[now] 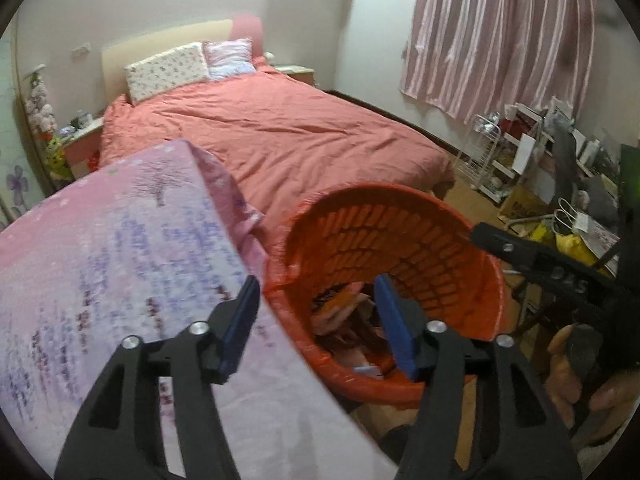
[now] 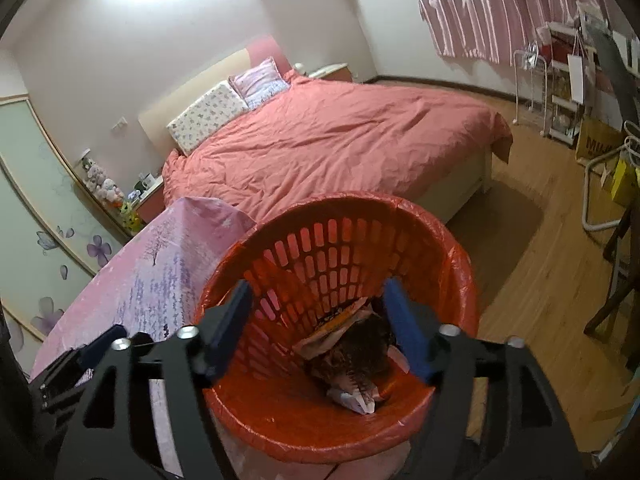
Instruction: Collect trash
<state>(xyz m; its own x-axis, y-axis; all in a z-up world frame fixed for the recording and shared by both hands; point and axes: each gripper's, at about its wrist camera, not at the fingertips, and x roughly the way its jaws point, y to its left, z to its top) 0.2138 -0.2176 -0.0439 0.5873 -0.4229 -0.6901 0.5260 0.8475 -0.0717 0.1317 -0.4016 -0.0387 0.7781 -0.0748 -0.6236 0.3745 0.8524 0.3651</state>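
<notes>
Both tools hang over the red bin with their jaws apart and nothing between the blue pads. In the left wrist view the left tool [image 1: 316, 324] fills the lower middle of the frame, one pad over the pink-clothed table [image 1: 120, 280] at lower left, the other over the mouth of the bin [image 1: 400, 240] at centre. In the right wrist view the right tool [image 2: 316, 328] straddles the bin [image 2: 340, 436] more squarely, both pads above its opening.

Trash already lies at the bottom of the bin [image 2: 352, 360]: crumpled paper, wrappers and a dark, bristly clump. I judge that these pieces are collected and both tools are free for the next pick-up. How much is left I cannot say, since no loose litter shows on the table, the bed [image 2: 340, 148] or the wooden floor [image 2: 540, 280] in either frame.

Several things stay unclear. At the left, the near end of the table is cut off by the frame edge and by the tool bodies. At the centre, the heap in the bin is partly covered by the pads, so single items blur together. At the right of the left wrist view, the other tool [image 1: 560, 272] shows only as a black arm, with a hand [image 1: 568, 368] on it, its tips out of sight. The cluttered shelves [image 1: 520, 152] beyond are too small to read.
</notes>
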